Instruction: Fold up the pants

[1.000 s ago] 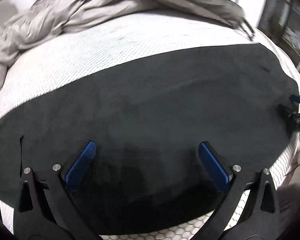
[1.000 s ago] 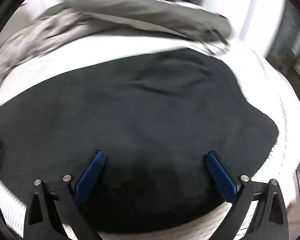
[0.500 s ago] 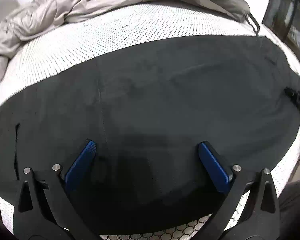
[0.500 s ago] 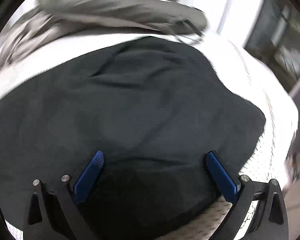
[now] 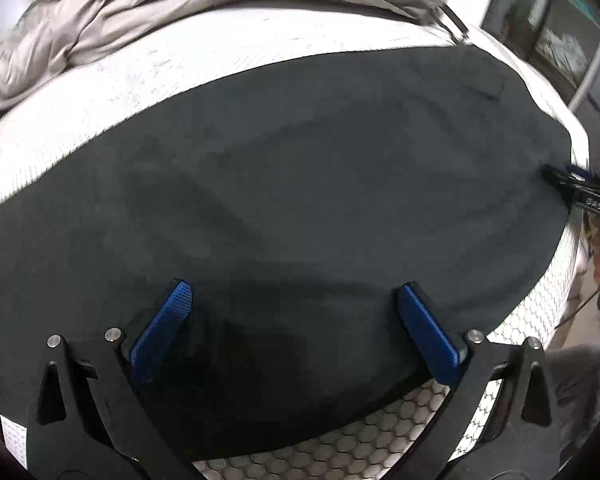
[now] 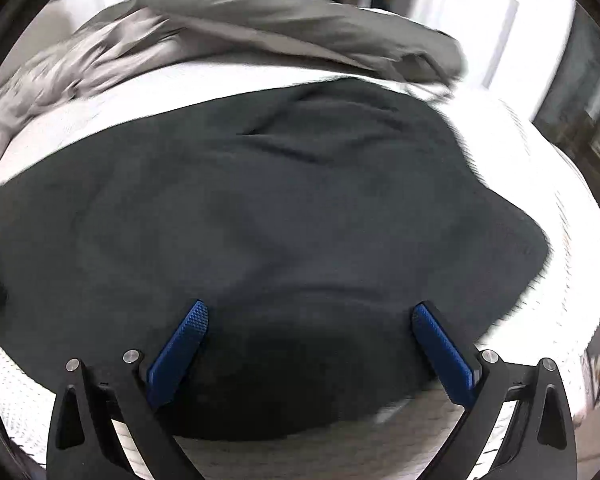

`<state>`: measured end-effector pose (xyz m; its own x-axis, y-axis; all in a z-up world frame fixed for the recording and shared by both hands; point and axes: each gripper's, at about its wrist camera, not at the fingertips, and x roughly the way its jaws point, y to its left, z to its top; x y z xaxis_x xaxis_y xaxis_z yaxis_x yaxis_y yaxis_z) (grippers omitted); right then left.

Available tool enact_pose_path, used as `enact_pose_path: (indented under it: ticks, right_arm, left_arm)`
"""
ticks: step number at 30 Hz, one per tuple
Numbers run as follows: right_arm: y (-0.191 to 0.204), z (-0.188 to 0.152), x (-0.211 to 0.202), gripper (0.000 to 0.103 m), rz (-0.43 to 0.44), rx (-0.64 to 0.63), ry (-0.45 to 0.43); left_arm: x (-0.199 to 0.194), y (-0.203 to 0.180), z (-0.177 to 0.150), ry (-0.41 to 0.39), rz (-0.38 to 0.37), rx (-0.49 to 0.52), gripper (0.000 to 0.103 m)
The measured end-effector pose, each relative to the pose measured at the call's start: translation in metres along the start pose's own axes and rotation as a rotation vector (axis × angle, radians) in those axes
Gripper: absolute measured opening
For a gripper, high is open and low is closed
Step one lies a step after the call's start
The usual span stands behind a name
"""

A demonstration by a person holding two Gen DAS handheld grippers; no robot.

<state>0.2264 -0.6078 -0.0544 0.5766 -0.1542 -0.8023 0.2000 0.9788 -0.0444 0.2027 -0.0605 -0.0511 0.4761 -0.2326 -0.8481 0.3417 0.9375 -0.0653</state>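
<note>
the black pants [image 5: 300, 208] lie spread flat on the white mattress [image 5: 172, 68], in front of the grey blanket [image 5: 80, 28]. both tongs, left [image 5: 296, 320] and right [image 6: 310, 338], hover wide open over the pants, holding nothing. since a second ago the pants look smoother, so folding can probably begin.

A white mattress [image 5: 148, 80] carries dark pants [image 5: 300, 184] and a rumpled grey blanket [image 5: 100, 20].

Far side: a rumpled grey duvet [image 5: 148, 28] heaps along the mattress [image 5: 228, 56], blocking that edge.
Between duvet and pants [image 5: 300, 184]: a bare mattress strip lies open.
</note>
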Motion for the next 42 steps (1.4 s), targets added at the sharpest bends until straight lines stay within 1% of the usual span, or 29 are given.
enact_pose_path:
  ticks: [1, 2, 4, 7, 9, 10, 13, 14, 16, 17, 18, 19, 20, 22, 23, 24, 26, 28, 29, 31, 32, 33, 34, 35, 36, 37, 38, 40, 42]
  right_arm:
    - [-0.022, -0.003, -0.002, 0.103, 0.012, 0.067, -0.003]
    - [-0.051, -0.009, -0.002, 0.102, 0.068, 0.181, 0.002]
    - [-0.089, -0.021, 0.000, 0.102, 0.205, 0.355, 0.011]
    - [-0.117, -0.038, -0.017, 0.102, 0.378, 0.523, -0.046]
    - [-0.127, -0.041, -0.012, 0.102, 0.538, 0.631, -0.057]
    - [-0.128, -0.037, -0.004, 0.102, 0.578, 0.662, -0.056]
    - [-0.132, -0.012, 0.027, 0.102, 0.646, 0.723, -0.089]
    - [-0.134, -0.003, 0.035, 0.102, 0.648, 0.743, -0.117]
    - [-0.134, 0.010, 0.044, 0.097, 0.634, 0.756, -0.150]
    - [-0.131, 0.016, 0.047, 0.080, 0.620, 0.739, -0.152]
    - [-0.126, 0.024, 0.050, 0.055, 0.566, 0.706, -0.135]
    - [-0.122, 0.028, 0.052, 0.041, 0.514, 0.674, -0.112]
    - [-0.112, 0.033, 0.049, 0.032, 0.446, 0.628, -0.100]
    - [-0.097, 0.042, 0.030, 0.021, 0.384, 0.550, -0.138]
    - [-0.086, 0.049, 0.015, 0.017, 0.374, 0.499, -0.176]
    - [-0.075, 0.056, 0.000, 0.016, 0.391, 0.459, -0.209]
    - [-0.045, 0.068, -0.029, 0.016, 0.471, 0.378, -0.257]
    - [0.009, 0.079, -0.060, 0.016, 0.566, 0.239, -0.298]
    - [0.047, 0.083, -0.074, 0.016, 0.643, 0.149, -0.309]
    - [0.106, 0.083, -0.085, 0.027, 0.800, 0.022, -0.275]
    - [0.140, 0.079, -0.085, 0.052, 0.893, -0.051, -0.222]
    - [0.162, 0.073, -0.083, 0.079, 0.947, -0.103, -0.178]
    - [0.189, 0.062, -0.078, 0.082, 0.993, -0.177, -0.114]
    - [0.207, 0.053, -0.074, 0.082, 0.990, -0.240, -0.066]
    - [0.223, 0.040, -0.069, 0.082, 0.930, -0.321, -0.013]
    - [0.229, 0.032, -0.066, 0.082, 0.881, -0.366, 0.018]
    - [0.226, 0.027, -0.065, 0.082, 0.861, -0.383, 0.034]
    - [0.205, 0.025, -0.070, 0.082, 0.867, -0.355, 0.020]
    - [0.175, 0.025, -0.079, 0.084, 0.851, -0.299, -0.034]
  left_arm:
    - [-0.001, 0.004, 0.000, -0.008, 0.030, -0.007, 0.103]
    - [-0.003, 0.009, 0.001, -0.017, 0.051, -0.016, 0.103]
    - [-0.007, 0.021, 0.001, -0.033, 0.074, -0.056, 0.102]
    - [-0.012, 0.030, -0.004, -0.049, 0.070, -0.098, 0.102]
    - [-0.014, 0.031, -0.003, -0.057, 0.060, -0.103, 0.102]
    - [-0.013, 0.037, -0.001, -0.062, 0.048, -0.105, 0.102]
    - [-0.010, 0.044, 0.002, -0.069, 0.033, -0.126, 0.102]
    - [-0.010, 0.042, -0.001, -0.072, 0.037, -0.134, 0.102]
    - [-0.012, 0.044, -0.003, -0.083, 0.033, -0.132, 0.102]
    - [-0.013, 0.043, -0.004, -0.089, 0.034, -0.133, 0.102]
    - [-0.015, 0.045, -0.006, -0.096, 0.035, -0.135, 0.102]
    - [-0.018, 0.049, -0.007, -0.104, 0.038, -0.142, 0.102]
    - [-0.020, 0.054, -0.009, -0.110, 0.039, -0.151, 0.102]
    - [-0.026, 0.068, -0.011, -0.125, 0.041, -0.194, 0.102]
    - [-0.029, 0.075, -0.012, -0.132, 0.038, -0.218, 0.102]
    - [-0.033, 0.083, -0.013, -0.142, 0.032, -0.248, 0.102]
    - [-0.041, 0.101, -0.015, -0.165, 0.022, -0.310, 0.102]
    - [-0.048, 0.117, -0.017, -0.182, 0.021, -0.358, 0.102]
    - [-0.051, 0.123, -0.019, -0.191, 0.022, -0.373, 0.102]
    - [-0.057, 0.137, -0.023, -0.208, 0.033, -0.403, 0.102]
    - [-0.060, 0.145, -0.025, -0.213, 0.040, -0.419, 0.102]
    - [-0.062, 0.153, -0.027, -0.217, 0.049, -0.437, 0.102]
    - [-0.064, 0.160, -0.030, -0.218, 0.059, -0.457, 0.102]
    - [-0.066, 0.169, -0.033, -0.219, 0.062, -0.480, 0.102]
    - [-0.068, 0.175, -0.036, -0.220, 0.060, -0.502, 0.102]
    - [-0.069, 0.180, -0.039, -0.220, 0.051, -0.522, 0.102]
    - [-0.069, 0.183, -0.040, -0.221, 0.034, -0.535, 0.102]
    - [-0.070, 0.182, -0.040, -0.228, -0.007, -0.525, 0.102]
    - [-0.068, 0.173, -0.038, -0.219, -0.037, -0.492, 0.102]
